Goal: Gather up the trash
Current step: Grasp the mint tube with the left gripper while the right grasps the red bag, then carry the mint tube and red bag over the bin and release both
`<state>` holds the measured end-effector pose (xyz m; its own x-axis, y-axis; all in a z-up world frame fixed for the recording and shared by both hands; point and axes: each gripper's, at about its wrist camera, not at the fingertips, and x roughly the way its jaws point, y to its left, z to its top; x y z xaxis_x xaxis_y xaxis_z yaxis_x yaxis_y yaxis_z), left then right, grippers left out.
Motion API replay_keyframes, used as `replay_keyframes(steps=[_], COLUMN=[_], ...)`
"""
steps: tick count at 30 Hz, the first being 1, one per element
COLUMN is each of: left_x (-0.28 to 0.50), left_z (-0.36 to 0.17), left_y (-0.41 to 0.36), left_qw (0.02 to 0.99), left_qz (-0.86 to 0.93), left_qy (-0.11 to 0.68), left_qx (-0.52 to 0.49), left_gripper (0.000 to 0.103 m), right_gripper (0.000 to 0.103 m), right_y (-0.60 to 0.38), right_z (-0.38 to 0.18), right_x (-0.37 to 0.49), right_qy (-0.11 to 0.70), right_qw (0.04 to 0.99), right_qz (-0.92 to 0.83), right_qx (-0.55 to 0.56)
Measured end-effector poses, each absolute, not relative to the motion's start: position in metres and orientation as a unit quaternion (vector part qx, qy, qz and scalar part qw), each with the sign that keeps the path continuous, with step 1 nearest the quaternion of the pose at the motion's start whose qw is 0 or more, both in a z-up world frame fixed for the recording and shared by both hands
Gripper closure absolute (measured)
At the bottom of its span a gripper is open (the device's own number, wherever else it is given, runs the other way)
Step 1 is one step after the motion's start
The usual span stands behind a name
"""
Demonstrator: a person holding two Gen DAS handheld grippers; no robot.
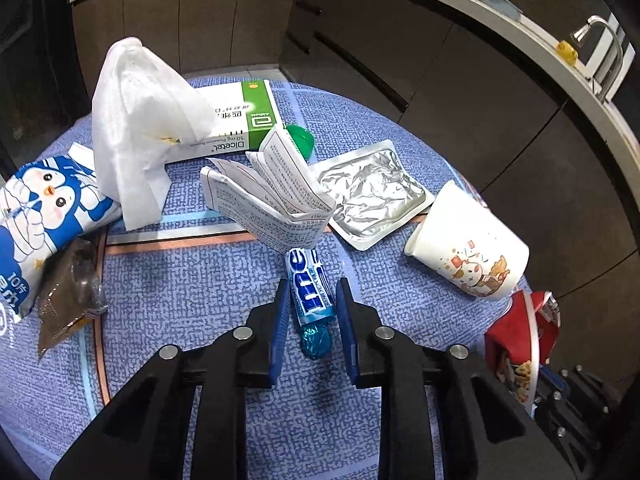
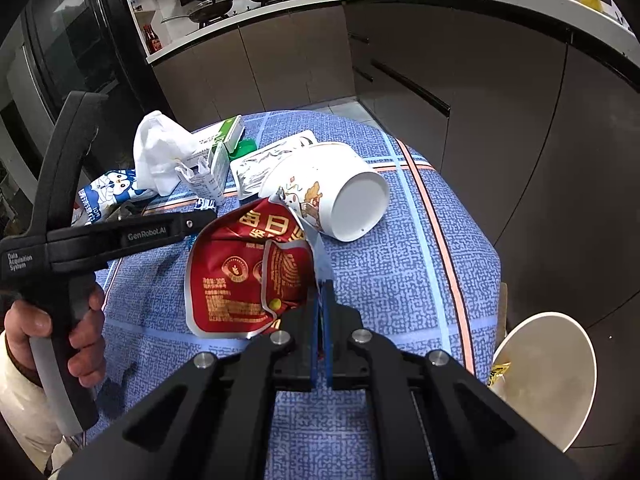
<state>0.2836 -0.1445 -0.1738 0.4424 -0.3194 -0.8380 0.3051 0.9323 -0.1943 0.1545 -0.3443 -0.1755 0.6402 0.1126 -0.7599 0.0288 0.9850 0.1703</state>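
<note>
Left wrist view: the left claw [image 1: 310, 300] hangs low over the blue-patterned surface [image 1: 192, 280], its blue-padded fingers [image 1: 280, 316] spread apart on either side of a Mentos candy roll [image 1: 309, 296]. The roll lies flat, its long axis running nearly straight along the claw's line of sight, twisted foil end nearest the camera and far end tucked under a folded paper leaflet [image 1: 272, 196]. No pad appears to touch it yet. A squeeze across the roll's narrow width looks like the move in hand. A tipped paper cup [image 1: 468, 252] and a silver foil pouch [image 1: 372, 192] lie to the right, well clear of the fingers.

Right wrist view: the right claw [image 2: 320, 300] is pinched together on the edge of a red snack wrapper [image 2: 236, 276], which hangs crumpled just above the surface [image 2: 400, 280]. A white bin [image 2: 560, 380] stands beyond the surface's right edge, nearer this hand than the left claw [image 2: 200, 216], seen from the side over the roll.
</note>
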Motion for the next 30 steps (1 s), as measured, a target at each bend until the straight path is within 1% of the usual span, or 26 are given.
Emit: replay_keyframes(steps=[2, 4, 7, 18, 30], left_x=[0.281, 0.278, 0.275, 0.238, 0.189], left_z=[-0.175, -0.174, -0.172, -0.124, -0.070], left_y=[-0.151, -0.152, -0.153, -0.149, -0.159], left_qw=[0.851, 0.853, 0.856, 0.889, 0.905], left_qz=[-0.179, -0.175, -0.171, -0.167, -0.193], left_qy=[0.493, 0.491, 0.488, 0.424, 0.378], left_qx=[0.006, 0.012, 0.018, 0.035, 0.043], left_gripper=[0.085, 0.091, 0.096, 0.097, 0.097], right_gripper=[0.099, 0.099, 0.099, 0.099, 0.099], right_y=[-0.343, -0.342, -0.340, -0.336, -0.346], right_z=[-0.174, -0.174, -0.171, -0.148, -0.111], right_x=[0.154, 0.153, 0.151, 0.134, 0.096], right_qy=[0.423, 0.424, 0.422, 0.399, 0.353], right_qw=[0.902, 0.902, 0.903, 0.913, 0.932], right_qz=[0.024, 0.025, 0.028, 0.031, 0.024], right_qx=[0.082, 0.081, 0.079, 0.077, 0.081])
